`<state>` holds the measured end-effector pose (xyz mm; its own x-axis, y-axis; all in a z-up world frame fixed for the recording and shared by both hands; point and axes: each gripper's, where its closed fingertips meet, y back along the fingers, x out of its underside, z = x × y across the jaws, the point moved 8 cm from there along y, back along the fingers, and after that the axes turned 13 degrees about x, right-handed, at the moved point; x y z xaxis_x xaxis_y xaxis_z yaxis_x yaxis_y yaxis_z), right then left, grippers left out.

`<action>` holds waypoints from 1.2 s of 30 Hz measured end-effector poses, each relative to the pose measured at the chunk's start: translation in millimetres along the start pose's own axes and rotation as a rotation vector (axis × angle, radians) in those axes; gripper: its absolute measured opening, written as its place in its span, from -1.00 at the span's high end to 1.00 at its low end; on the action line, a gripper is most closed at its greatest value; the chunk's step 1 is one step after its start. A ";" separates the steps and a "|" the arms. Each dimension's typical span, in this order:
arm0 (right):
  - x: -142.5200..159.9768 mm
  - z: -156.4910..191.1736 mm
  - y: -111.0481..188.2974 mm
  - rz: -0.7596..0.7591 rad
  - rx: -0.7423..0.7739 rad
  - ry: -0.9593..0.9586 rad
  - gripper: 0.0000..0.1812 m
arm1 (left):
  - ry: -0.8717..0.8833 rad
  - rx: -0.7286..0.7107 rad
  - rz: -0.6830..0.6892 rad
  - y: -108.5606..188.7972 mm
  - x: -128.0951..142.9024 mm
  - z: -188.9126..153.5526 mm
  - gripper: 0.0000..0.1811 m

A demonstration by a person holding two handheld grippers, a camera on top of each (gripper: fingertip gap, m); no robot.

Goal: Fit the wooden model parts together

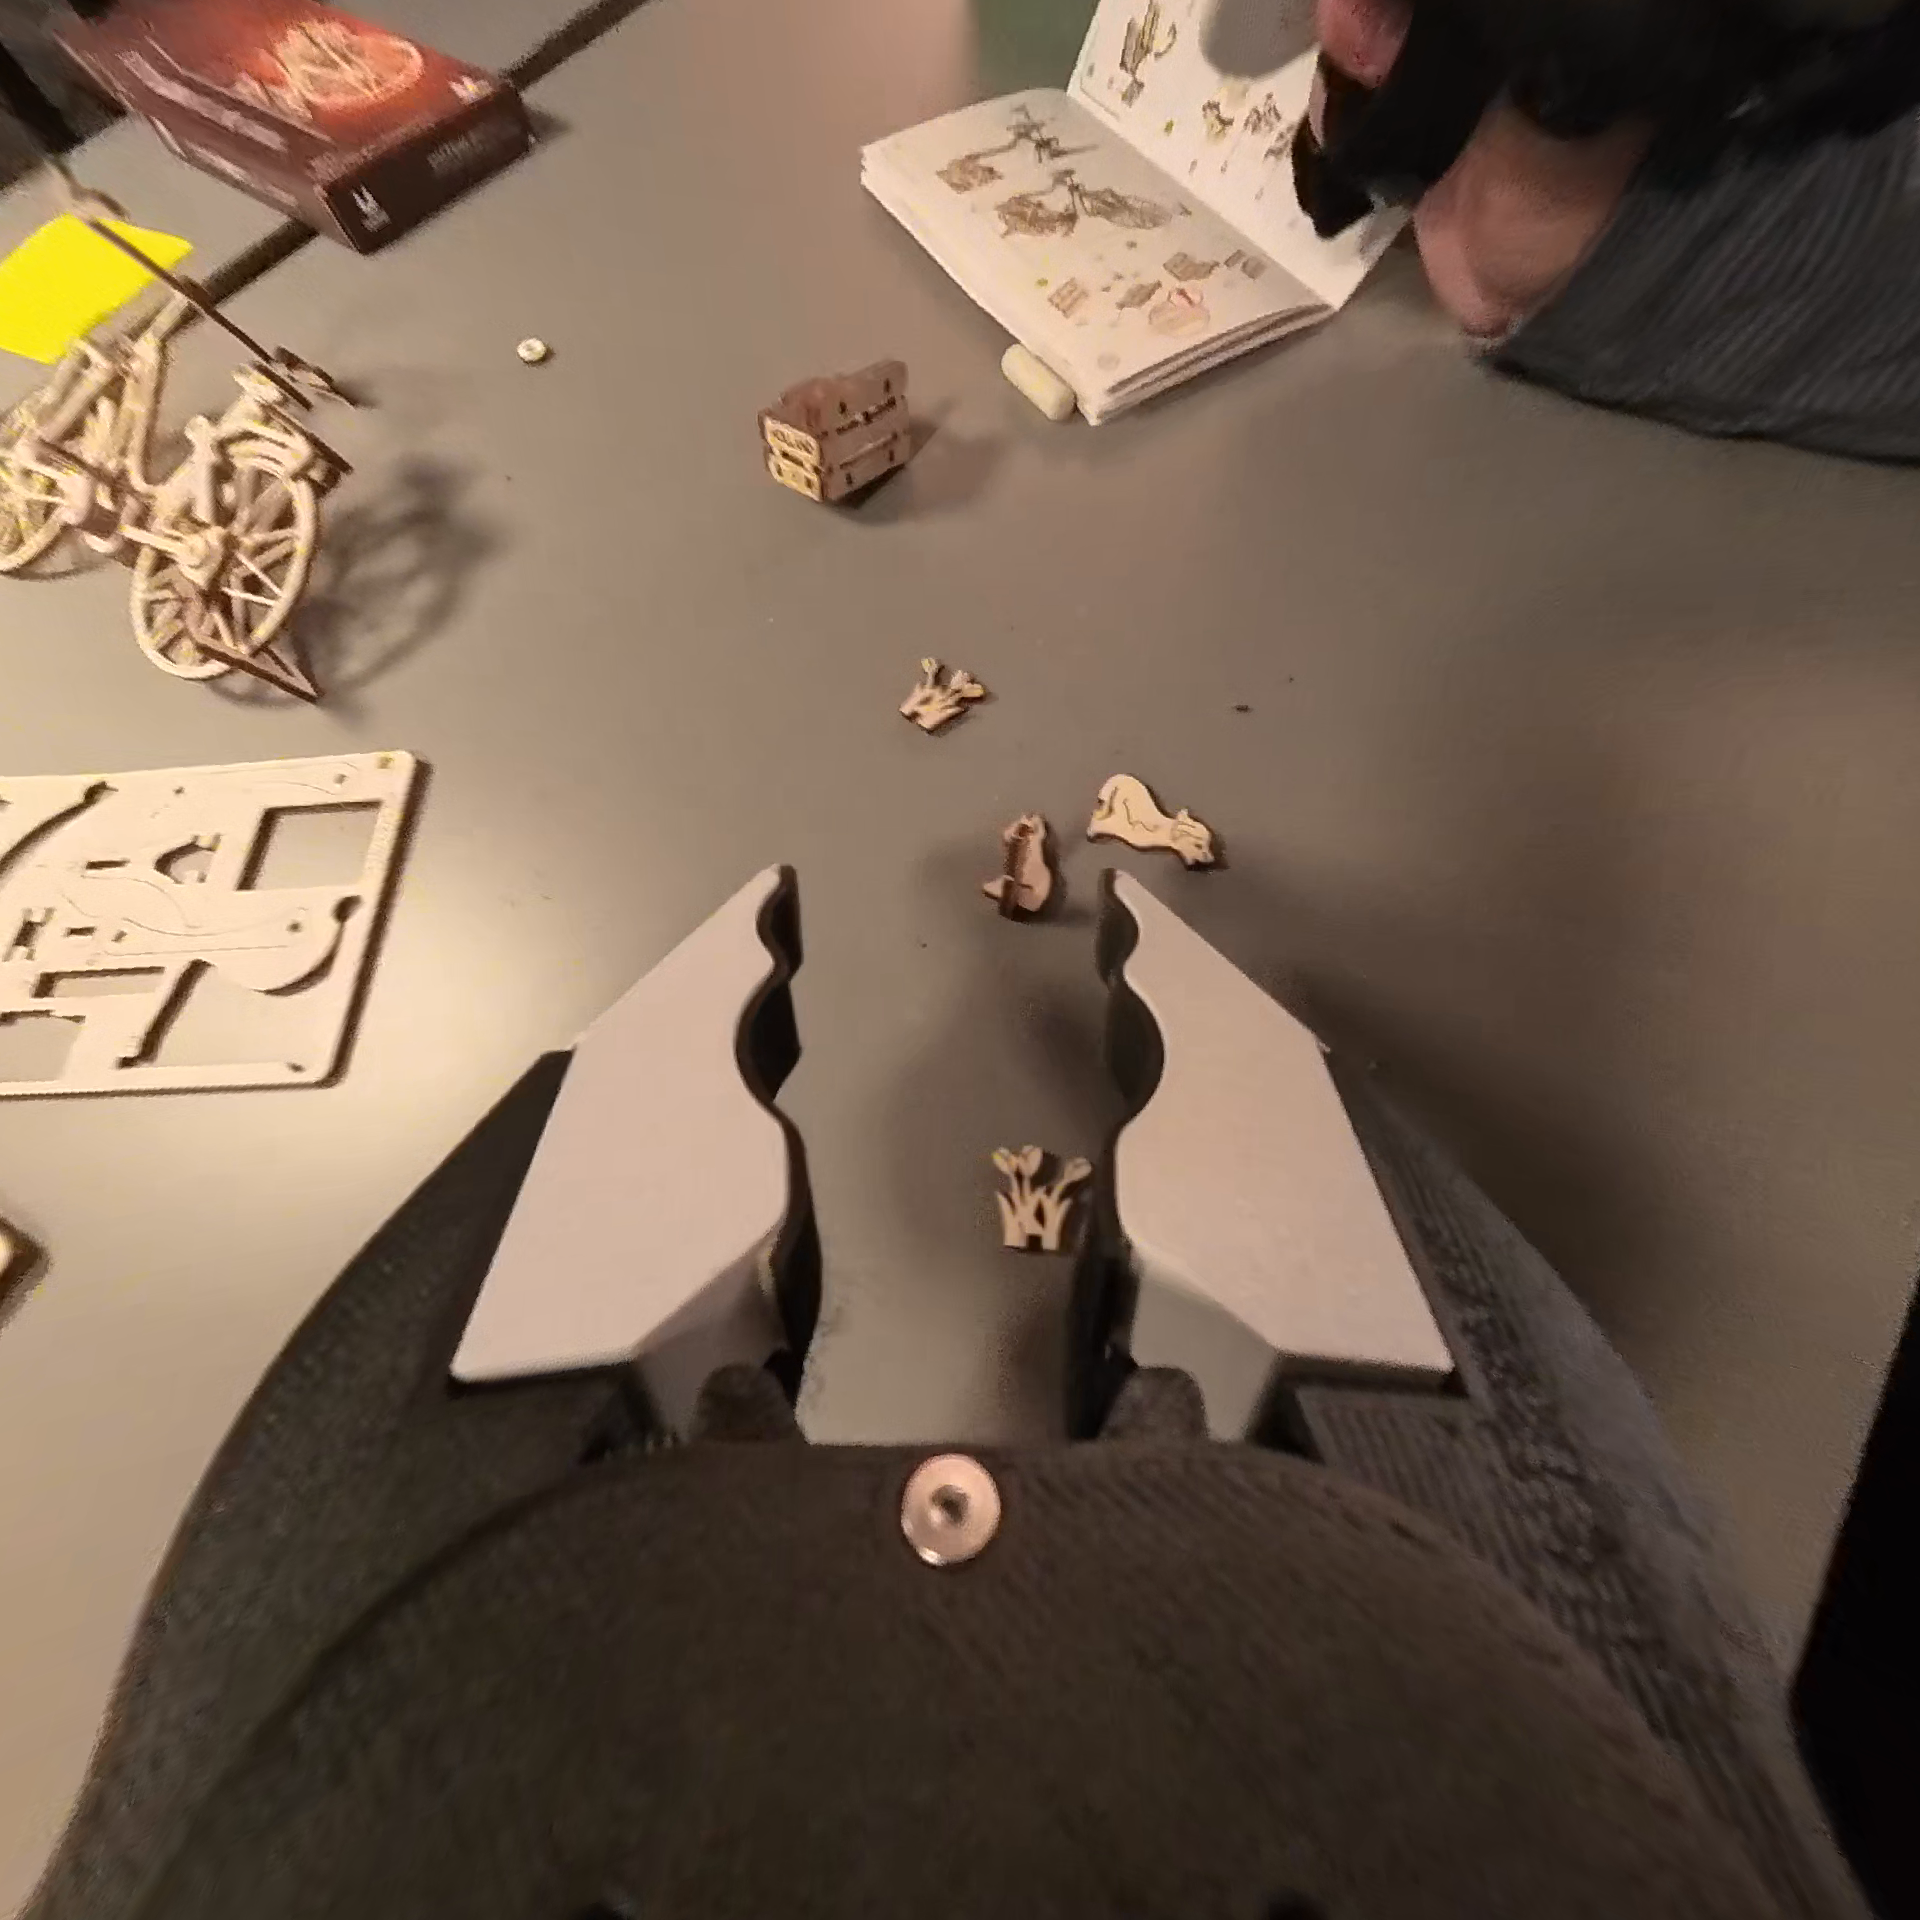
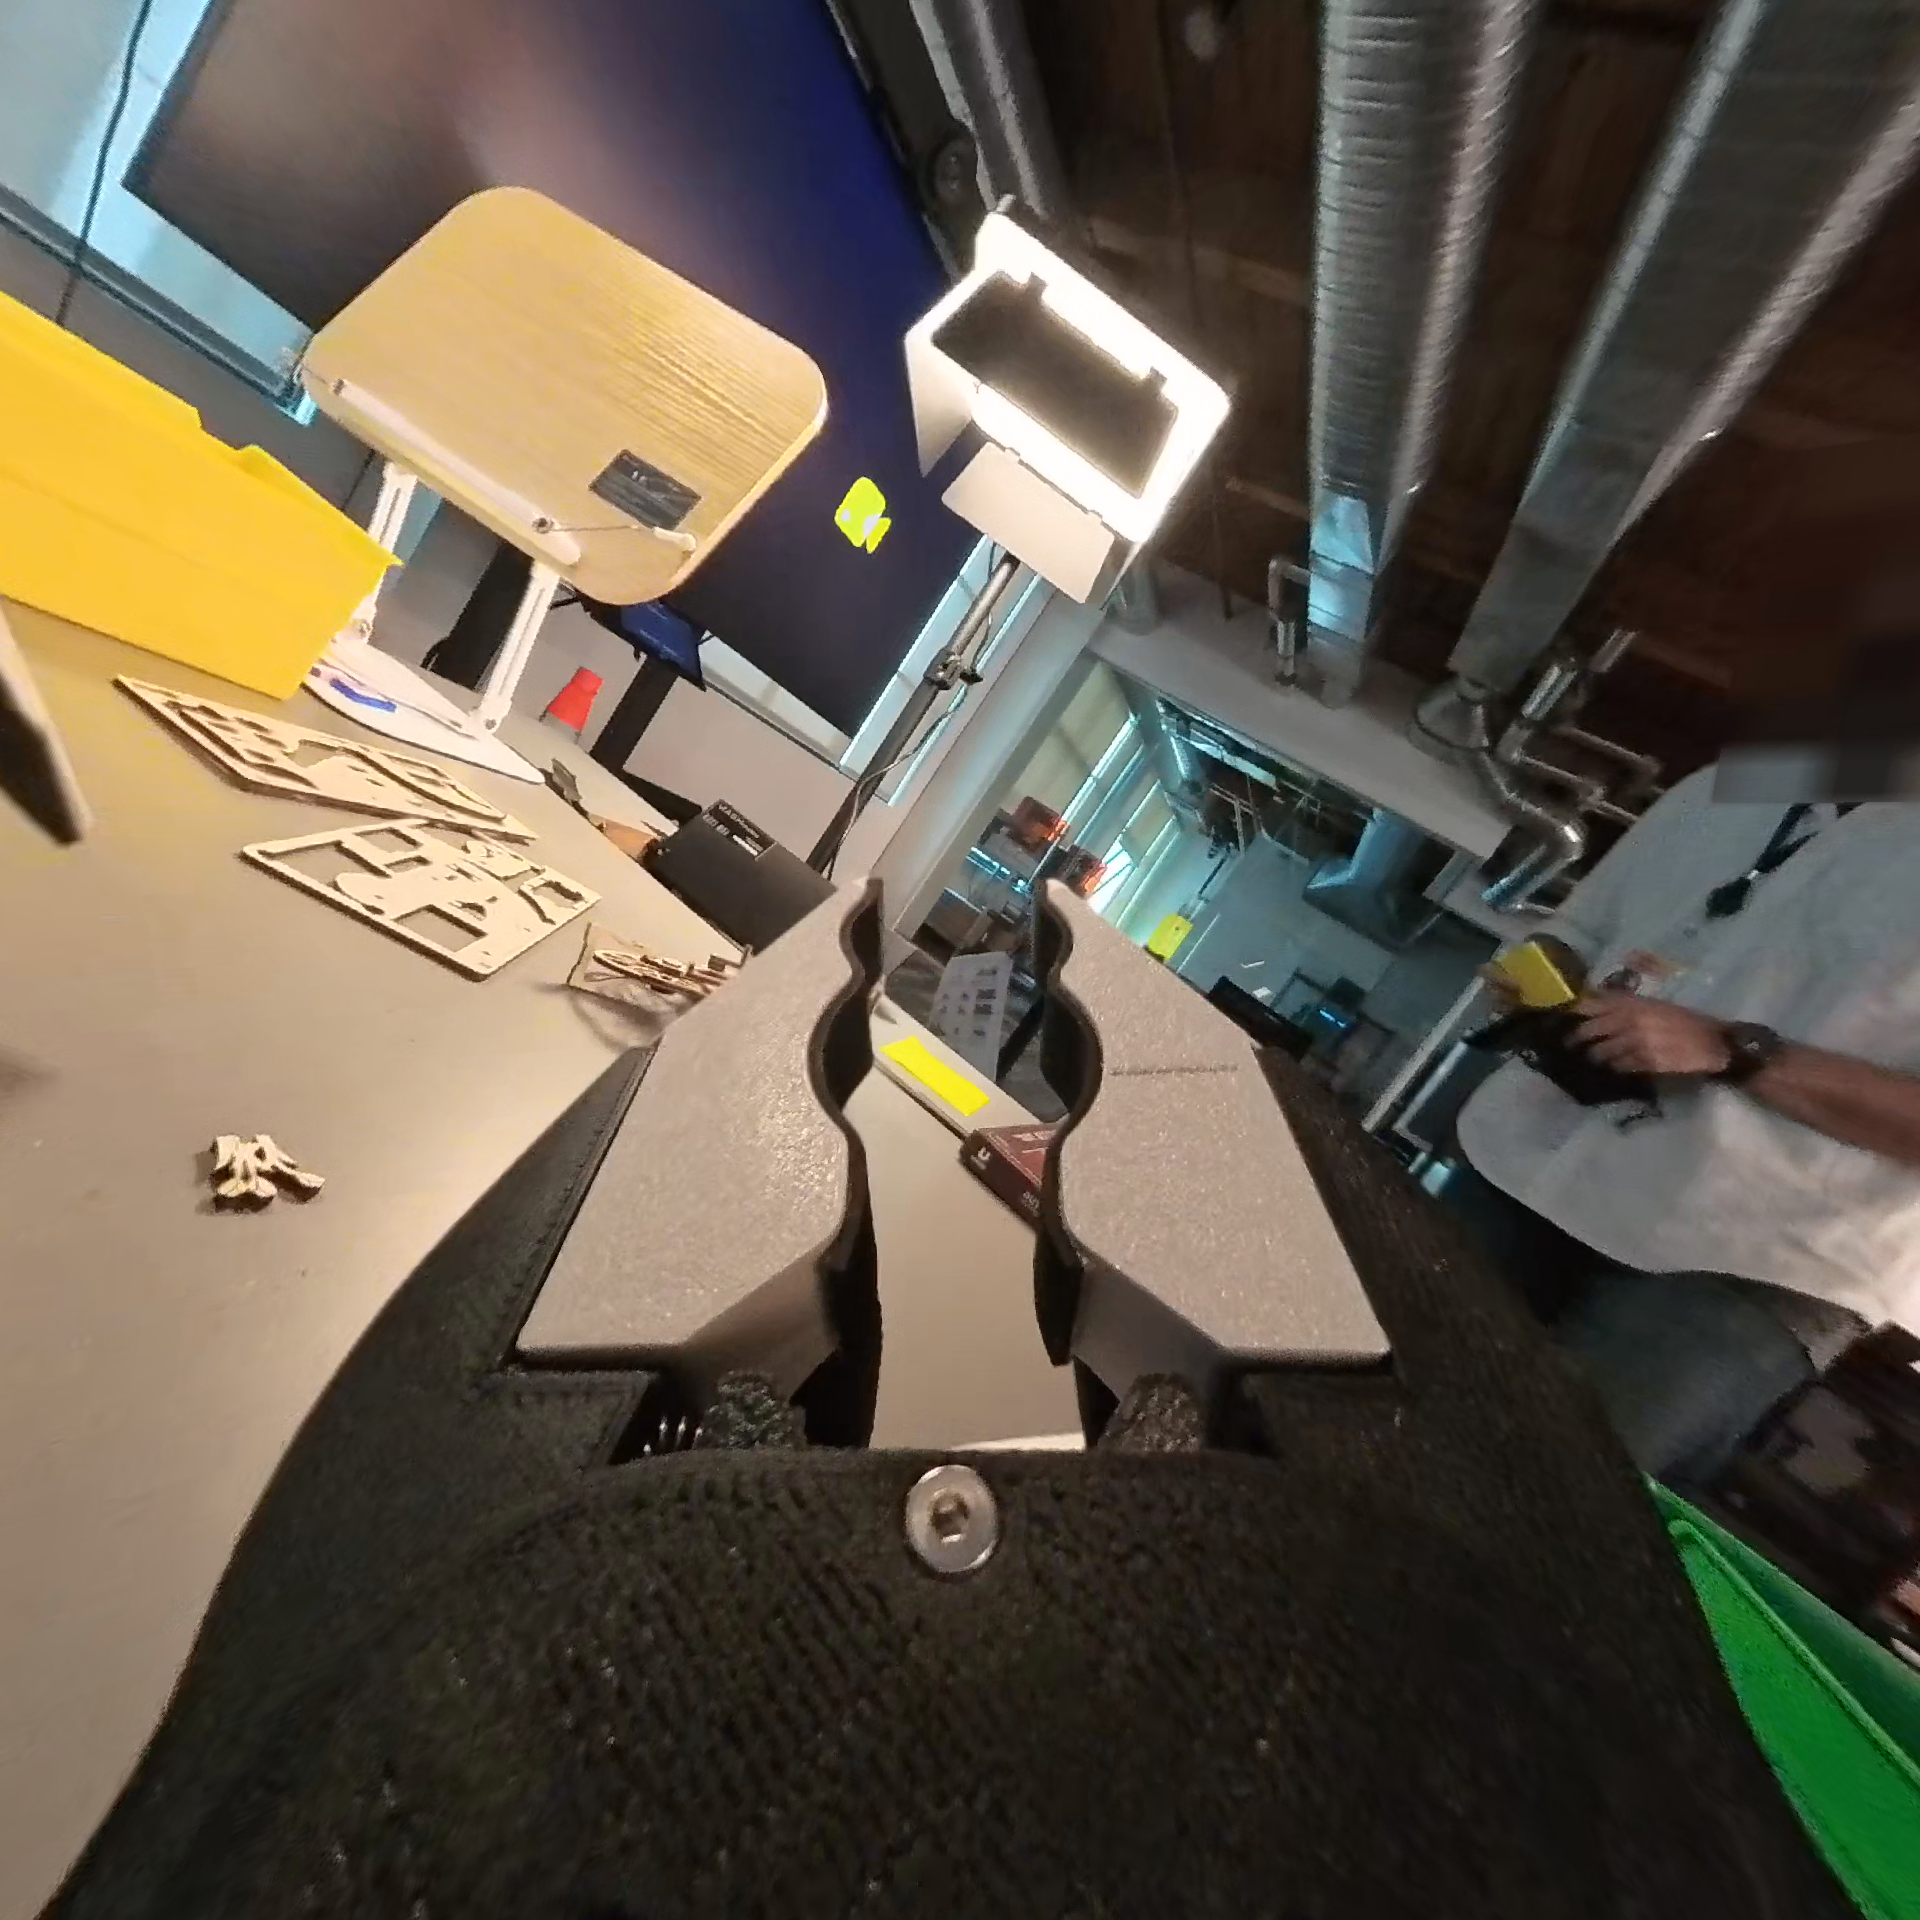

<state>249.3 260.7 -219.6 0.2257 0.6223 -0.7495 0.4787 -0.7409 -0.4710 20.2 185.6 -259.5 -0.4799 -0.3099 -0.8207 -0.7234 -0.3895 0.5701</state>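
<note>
In the left wrist view my left gripper (image 1: 951,894) is open and empty, low over the grey table (image 1: 1455,727). A small wooden plant piece (image 1: 1039,1195) lies between its fingers near the right one. Just past the tips lie a small wooden figure piece (image 1: 1023,864) and a pale animal-shaped piece (image 1: 1148,823); another plant piece (image 1: 940,694) lies farther on. A small brown wooden block assembly (image 1: 836,431) stands beyond. A built wooden bicycle model (image 1: 156,499) stands at the left. In the right wrist view my right gripper (image 2: 961,899) is open and empty, tilted up off the table.
A punched wooden sheet (image 1: 197,925) lies left of the left gripper. An open instruction booklet (image 1: 1122,249) and a gloved hand (image 1: 1382,114) are at the far right. A dark box (image 1: 301,114) is at the far left. Right view: wooden sheets (image 2: 416,894), yellow bin (image 2: 156,499), a small piece (image 2: 255,1169), a person (image 2: 1714,1039). Left tips to right tips: about 20 cm.
</note>
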 end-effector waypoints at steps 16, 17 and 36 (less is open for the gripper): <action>7.2 2.0 2.0 0.102 0.072 0.096 0.76 | -0.034 -0.163 -0.553 38.5 -0.8 32.7 0.33; 6.2 3.6 2.5 0.107 0.075 0.104 0.76 | -0.033 -0.158 -0.553 38.3 -0.7 32.9 0.33; -5.5 63.3 20.6 0.461 -0.827 -0.355 0.83 | -0.058 0.304 -0.244 6.5 3.3 5.5 0.47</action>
<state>204.3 226.0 -254.6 0.3362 0.1088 -0.9355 0.8769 -0.3984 0.2688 11.2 186.8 -258.7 -0.2968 -0.1870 -0.9364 -0.9295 -0.1681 0.3282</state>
